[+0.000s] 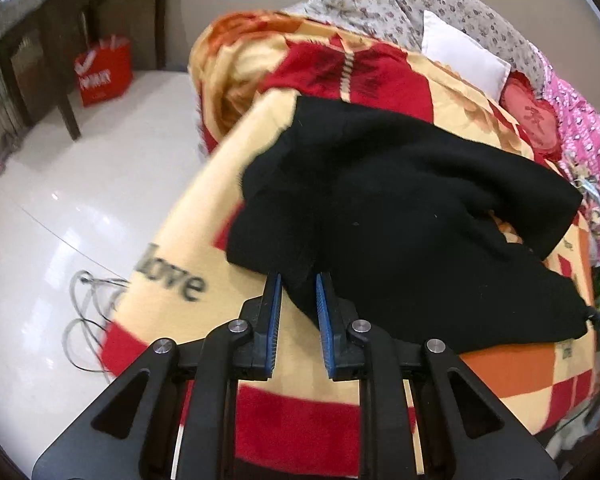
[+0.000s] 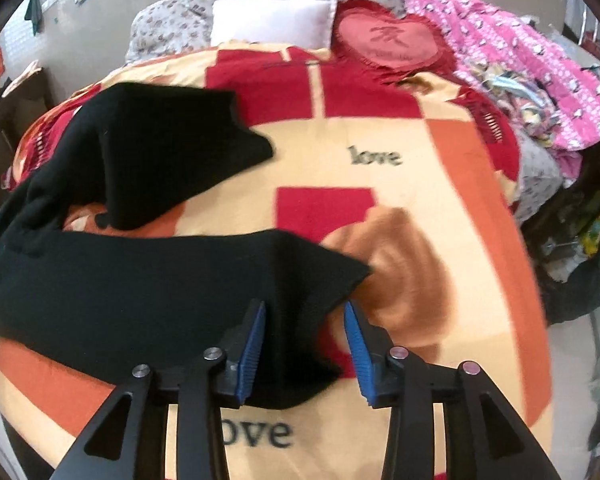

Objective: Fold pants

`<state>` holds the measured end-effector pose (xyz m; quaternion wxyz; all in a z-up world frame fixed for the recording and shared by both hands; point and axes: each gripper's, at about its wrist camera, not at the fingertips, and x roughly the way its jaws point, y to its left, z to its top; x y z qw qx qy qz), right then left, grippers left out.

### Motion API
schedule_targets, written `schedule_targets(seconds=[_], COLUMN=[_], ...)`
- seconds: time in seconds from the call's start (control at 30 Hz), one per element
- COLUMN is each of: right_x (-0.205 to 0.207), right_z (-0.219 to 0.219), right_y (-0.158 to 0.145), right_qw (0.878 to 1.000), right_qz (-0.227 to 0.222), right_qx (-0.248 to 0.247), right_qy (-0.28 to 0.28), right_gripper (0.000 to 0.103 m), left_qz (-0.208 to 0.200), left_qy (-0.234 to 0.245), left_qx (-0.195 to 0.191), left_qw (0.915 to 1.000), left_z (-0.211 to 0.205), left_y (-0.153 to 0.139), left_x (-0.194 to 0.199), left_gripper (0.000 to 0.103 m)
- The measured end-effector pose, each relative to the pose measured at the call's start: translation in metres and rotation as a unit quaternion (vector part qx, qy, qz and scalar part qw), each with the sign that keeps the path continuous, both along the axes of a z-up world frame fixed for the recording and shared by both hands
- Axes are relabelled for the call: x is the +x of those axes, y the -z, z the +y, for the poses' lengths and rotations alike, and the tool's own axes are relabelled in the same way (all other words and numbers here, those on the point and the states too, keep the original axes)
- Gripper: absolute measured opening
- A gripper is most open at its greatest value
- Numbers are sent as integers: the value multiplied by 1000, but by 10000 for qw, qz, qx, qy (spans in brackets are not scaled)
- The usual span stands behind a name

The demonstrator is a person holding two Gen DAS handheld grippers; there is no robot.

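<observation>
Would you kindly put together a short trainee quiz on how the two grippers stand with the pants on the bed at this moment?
1. True or false: the black pants lie neatly folded into a small square.
2. Which word is printed on the blanket? A) home B) love C) rest
3. What lies between the blue pads of the left gripper?

Key
1. False: they sprawl crumpled across the blanket.
2. B.
3. A bunch of the black pants fabric; the jaws stand a little apart around it. The right gripper likewise straddles an edge of the pants with its jaws wider apart.
</observation>
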<state>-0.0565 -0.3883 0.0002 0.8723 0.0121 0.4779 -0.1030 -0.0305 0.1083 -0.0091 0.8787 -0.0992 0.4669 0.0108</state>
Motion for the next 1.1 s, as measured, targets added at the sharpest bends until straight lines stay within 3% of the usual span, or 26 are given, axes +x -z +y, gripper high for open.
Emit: schedule_targets(seconds=[0.1,0.2,0.33,0.57,0.7,0.9,1.03,1.1], right_x=[-3,-6,7,36,47,81,125,155], right_z=[-12,-12,17,56,68,114,155,179], right_y=[-12,-30,-26,25,19,-42,-70,-73], right_qw=[9988,9989,9965,9896,9864,9608,9412,9262], right_qz=[-75,-392,-332,225,369,-541,-1025,-966], right_qx=[-378,219,576,874,816,1233,988,880], right_qy=[302,118,-500,-1124,-1376,-2424,-3066,-3537], right_gripper=[38,38,38,39,42,47,50,51], left_qz=[-229,-402,-440,-56,399,222,187,376], left_qy=[-99,100,363,691,683,699,665,553], left_qx=[440,406,318,171,178,267,248,219], left_qw=[9987,9983,9979,9974,9967,9969,9973,9975], left_z=[-2,-9,-28,-60,-66,-64,-58,-52], left_y=[-14,-27,-31,-1,32,11,5,11], left_x=[-3,-5,-2,27,54,75,101,120], left_gripper=[16,17,17,26,26,28,28,28])
